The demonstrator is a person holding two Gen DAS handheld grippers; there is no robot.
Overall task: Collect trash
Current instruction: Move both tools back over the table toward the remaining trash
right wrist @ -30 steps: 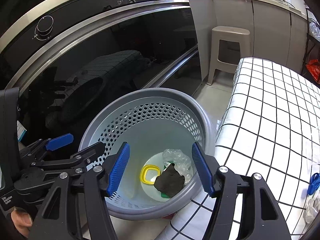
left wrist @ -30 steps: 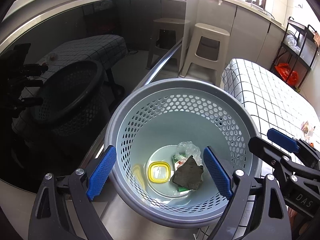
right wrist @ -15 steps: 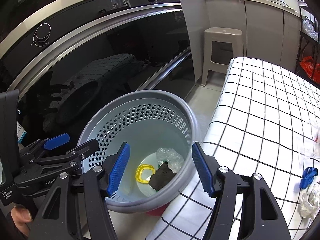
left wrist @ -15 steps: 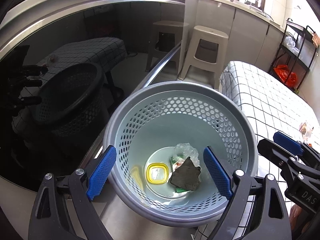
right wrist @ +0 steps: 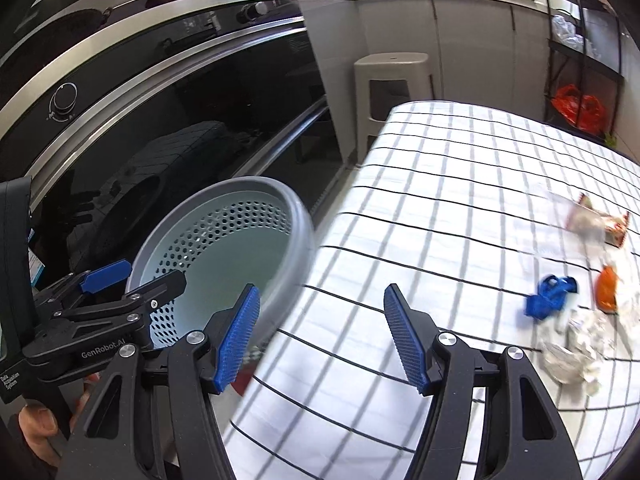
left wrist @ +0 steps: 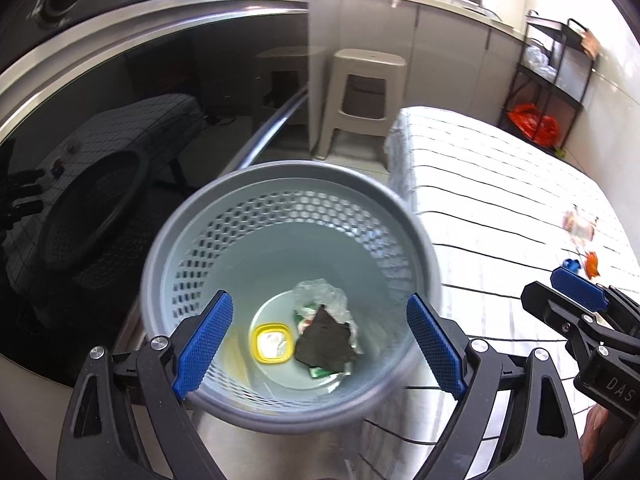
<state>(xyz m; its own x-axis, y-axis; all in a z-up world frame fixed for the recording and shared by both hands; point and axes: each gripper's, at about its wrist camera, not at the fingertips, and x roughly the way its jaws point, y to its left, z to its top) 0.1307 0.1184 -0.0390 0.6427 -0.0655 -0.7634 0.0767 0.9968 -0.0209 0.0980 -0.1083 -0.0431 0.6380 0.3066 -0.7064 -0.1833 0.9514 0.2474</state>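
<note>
A grey perforated basket [left wrist: 288, 184] stands on the floor beside the table; it also shows in the right wrist view [right wrist: 224, 216]. Inside lie a yellow lid [left wrist: 273, 343], a dark crumpled piece [left wrist: 326, 340] and clear plastic [left wrist: 320, 292]. My left gripper [left wrist: 318, 344] is open and empty above the basket. My right gripper [right wrist: 322, 338] is open and empty over the table's left edge. Trash lies on the checked tablecloth [right wrist: 440, 208]: a blue scrap [right wrist: 550, 294], an orange piece [right wrist: 607, 288], crumpled white paper [right wrist: 576, 348] and a wrapper [right wrist: 596, 222].
A glossy black oven front [right wrist: 180, 112] with a steel handle runs along the left. A beige plastic stool [right wrist: 394, 84] stands behind the table. A black rack with a red bag [right wrist: 578, 108] is at the back right.
My right gripper has swung right, away from the basket and over the table, bringing the table trash into view. My left gripper has pulled back a little from the basket.
</note>
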